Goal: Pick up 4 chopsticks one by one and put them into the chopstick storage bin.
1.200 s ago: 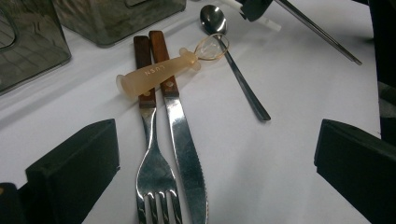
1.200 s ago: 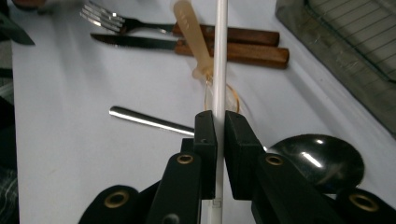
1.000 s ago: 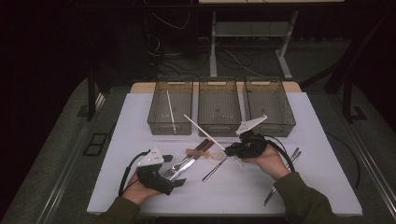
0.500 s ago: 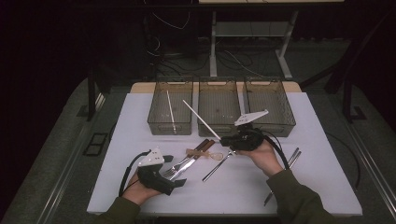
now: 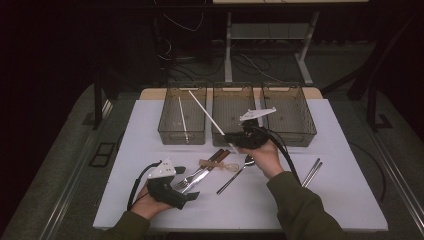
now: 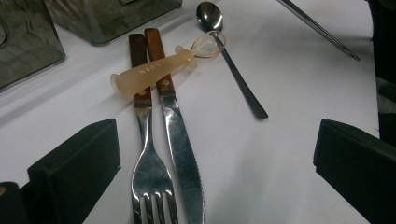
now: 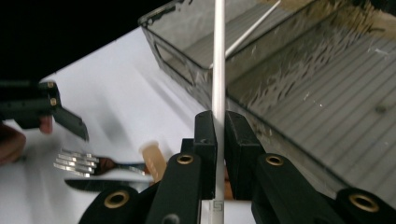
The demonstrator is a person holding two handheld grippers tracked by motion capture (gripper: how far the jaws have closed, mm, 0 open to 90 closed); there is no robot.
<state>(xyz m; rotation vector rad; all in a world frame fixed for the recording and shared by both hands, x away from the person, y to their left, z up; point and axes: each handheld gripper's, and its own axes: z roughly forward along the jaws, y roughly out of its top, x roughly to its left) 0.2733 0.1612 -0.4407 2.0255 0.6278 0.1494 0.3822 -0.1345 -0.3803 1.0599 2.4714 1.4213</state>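
A long thin white stick (image 5: 206, 113) is pinched between the two black jaws of the right gripper (image 7: 220, 133), low down near one end. In the high view the stick is held up in the air, slanting up and away from the right gripper (image 5: 236, 138) toward the left see-through plastic bin (image 5: 183, 116). Its far tip hangs over that bin. Another white stick (image 5: 183, 120) is already lying inside it.

The left gripper (image 5: 187, 190) is resting on the white table (image 5: 150, 130), and its jaws are spread wide apart with nothing between them. Just in front of it a wooden-handled fork (image 6: 145, 135) and a wooden-handled knife (image 6: 175, 126) are lying side by side, with a pale plastic syringe (image 6: 152, 72) across their handles and a long silver spoon (image 6: 231, 60) close by.

The step in hand is probably the dropping of the stick into the left bin. To do it well, the stick should be kept squeezed until most of it is over the bin. It should be tipped flat and lined up with the bin's long side, beside the other stick. The bin's wall should not be bumped. Then the jaws can be let go low down.
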